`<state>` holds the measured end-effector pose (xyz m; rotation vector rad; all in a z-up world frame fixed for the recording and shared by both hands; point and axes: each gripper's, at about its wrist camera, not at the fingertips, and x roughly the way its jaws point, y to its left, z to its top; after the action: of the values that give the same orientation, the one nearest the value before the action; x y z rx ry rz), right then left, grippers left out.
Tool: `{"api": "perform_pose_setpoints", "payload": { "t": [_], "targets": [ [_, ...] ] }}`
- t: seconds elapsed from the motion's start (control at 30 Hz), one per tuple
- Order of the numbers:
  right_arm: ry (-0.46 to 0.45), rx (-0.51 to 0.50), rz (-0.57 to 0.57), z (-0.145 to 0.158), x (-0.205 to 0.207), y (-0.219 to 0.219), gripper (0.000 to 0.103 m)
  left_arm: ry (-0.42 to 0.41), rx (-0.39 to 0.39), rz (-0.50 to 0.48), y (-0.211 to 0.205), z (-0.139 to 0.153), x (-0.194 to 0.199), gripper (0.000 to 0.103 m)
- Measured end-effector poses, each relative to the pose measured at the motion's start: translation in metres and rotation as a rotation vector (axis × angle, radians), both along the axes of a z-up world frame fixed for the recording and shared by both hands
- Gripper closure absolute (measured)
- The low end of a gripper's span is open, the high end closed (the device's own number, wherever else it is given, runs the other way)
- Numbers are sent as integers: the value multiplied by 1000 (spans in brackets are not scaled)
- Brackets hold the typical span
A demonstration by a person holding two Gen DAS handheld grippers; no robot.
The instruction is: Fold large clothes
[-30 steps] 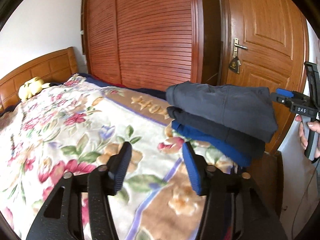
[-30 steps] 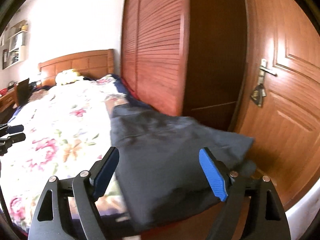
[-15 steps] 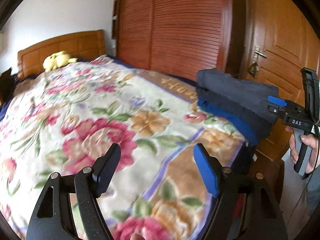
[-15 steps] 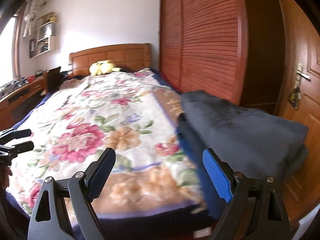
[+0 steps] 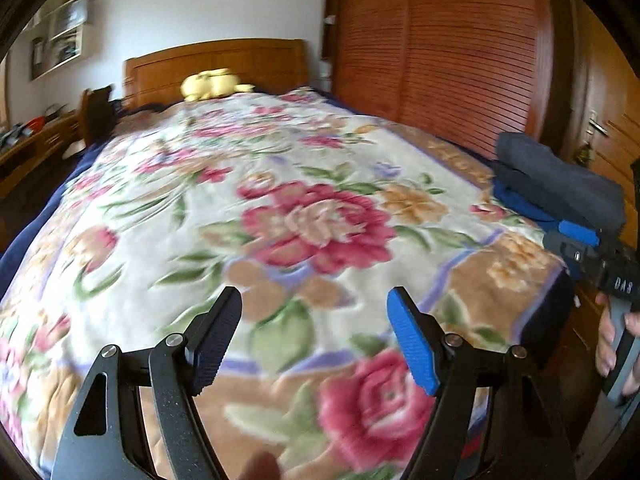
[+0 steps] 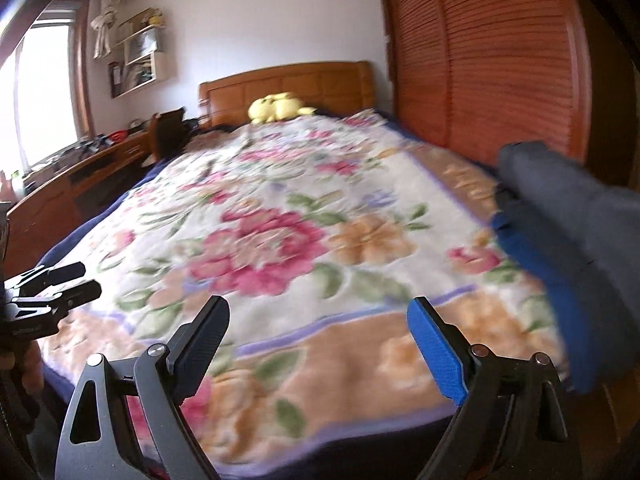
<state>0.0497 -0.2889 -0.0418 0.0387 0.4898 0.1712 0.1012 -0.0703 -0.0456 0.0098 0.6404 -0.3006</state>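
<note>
While I hold both hand-held grippers, left (image 5: 314, 336) and right (image 6: 318, 346), open and empty | folded clothes pile (image 5: 556, 184) sits on bed (image 5: 280, 208) corner | no unfolded clothes seen.

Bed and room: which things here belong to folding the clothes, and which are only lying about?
For the job:
- clothes stack, folded, at the bed's right edge
- blanket, the work surface
- left gripper, open, empty
- right gripper, open, empty

Lying about:
- yellow plush by the headboard
- wardrobe
- door
- desk
- shelf
</note>
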Motion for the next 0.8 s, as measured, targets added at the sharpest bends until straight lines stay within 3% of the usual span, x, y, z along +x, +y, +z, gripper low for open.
{"api": "perform_pose_setpoints", "payload": {
  "t": [0.4,0.8],
  "targets": [
    [-6,0,154,-2,17,51,12,-19,29,155,59,9,-41,27],
    [-130,3,203,40,-9,45,12,-150,-24,167,74,69,-79,27]
  ]
}}
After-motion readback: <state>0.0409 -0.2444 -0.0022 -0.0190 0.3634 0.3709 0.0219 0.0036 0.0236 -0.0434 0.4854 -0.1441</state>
